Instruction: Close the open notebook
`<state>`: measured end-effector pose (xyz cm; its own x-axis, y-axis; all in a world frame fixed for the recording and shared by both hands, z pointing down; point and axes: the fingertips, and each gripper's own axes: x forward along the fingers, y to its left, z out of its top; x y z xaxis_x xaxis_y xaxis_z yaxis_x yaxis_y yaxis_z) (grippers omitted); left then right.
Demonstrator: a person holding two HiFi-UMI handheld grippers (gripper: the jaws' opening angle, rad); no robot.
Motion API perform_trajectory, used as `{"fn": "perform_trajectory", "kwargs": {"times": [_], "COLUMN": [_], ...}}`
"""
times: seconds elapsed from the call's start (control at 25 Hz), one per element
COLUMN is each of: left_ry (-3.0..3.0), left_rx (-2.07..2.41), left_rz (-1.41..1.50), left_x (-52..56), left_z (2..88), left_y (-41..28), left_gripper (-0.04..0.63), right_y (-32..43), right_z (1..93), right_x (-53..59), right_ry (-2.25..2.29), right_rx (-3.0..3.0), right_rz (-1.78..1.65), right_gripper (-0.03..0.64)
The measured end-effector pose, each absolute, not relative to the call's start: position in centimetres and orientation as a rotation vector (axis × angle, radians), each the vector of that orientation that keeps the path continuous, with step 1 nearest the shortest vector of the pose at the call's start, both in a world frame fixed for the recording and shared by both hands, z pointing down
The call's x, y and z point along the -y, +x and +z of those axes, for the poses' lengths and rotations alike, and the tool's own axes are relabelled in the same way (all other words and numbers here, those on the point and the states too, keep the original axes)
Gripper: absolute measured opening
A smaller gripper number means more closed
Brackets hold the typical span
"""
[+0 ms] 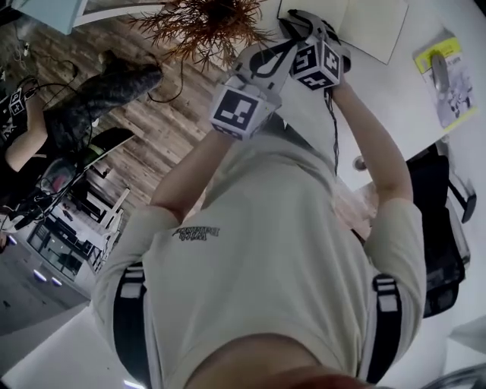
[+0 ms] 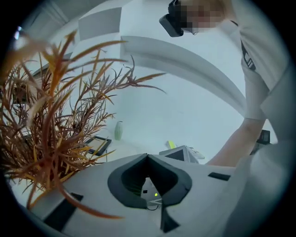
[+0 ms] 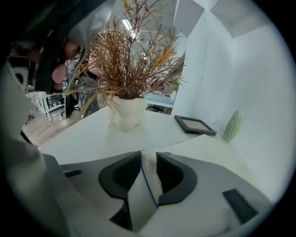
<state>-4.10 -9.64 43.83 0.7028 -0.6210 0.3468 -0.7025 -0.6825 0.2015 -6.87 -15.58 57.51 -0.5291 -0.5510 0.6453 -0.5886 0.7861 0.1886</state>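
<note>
The open notebook [image 1: 372, 26] is lying flat on the white surface [image 3: 88, 136], pages facing up, just to the right of the dried orange plant [image 1: 201, 23] as the head view shows it. The right hand-held gripper [image 3: 149, 159] is reaching in over the notebook on the side away from the plant. Its jaws are standing apart, and a pale leaf [image 3: 141, 199] with a blue edge is rising between them, lying closer to the jaw nearer the plant. It seems not to be pinched, though the wide-angle view is making that hard to judge. The left hand-held gripper [image 2: 148, 157] is hovering right beside the plant's fronds, its jaws closed tip to tip with nothing between them. Beside the plant's white pot [image 3: 127, 111], a dark picture frame [image 3: 194, 125] is lying flat.
</note>
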Motion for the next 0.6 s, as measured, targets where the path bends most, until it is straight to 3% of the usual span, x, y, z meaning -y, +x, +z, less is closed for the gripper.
{"fn": "perform_trajectory", "kwargs": {"times": [0.08, 0.16, 0.36, 0.6], "left_ry": [2.590, 2.592, 2.594, 2.647], "left_rx": [1.044, 1.043, 1.016, 0.934], "left_rz": [0.358, 0.358, 0.353, 0.372], "left_x": [9.8, 10.3, 11.9, 9.6], "left_z": [43.8, 43.7, 43.0, 42.6], "left_y": [-4.4, -4.7, -5.5, -1.4], "left_gripper": [0.012, 0.012, 0.012, 0.012], "right_y": [-6.9, -7.0, -6.8, 1.7], "right_z": [57.3, 56.7, 53.0, 46.6], "right_x": [15.6, 15.7, 17.3, 14.7], "right_ry": [0.830, 0.828, 0.954, 1.271], "right_rx": [2.266, 2.295, 2.393, 2.425], "right_rz": [0.051, 0.049, 0.145, 0.182], "right_gripper": [0.095, 0.016, 0.003, 0.002]}}
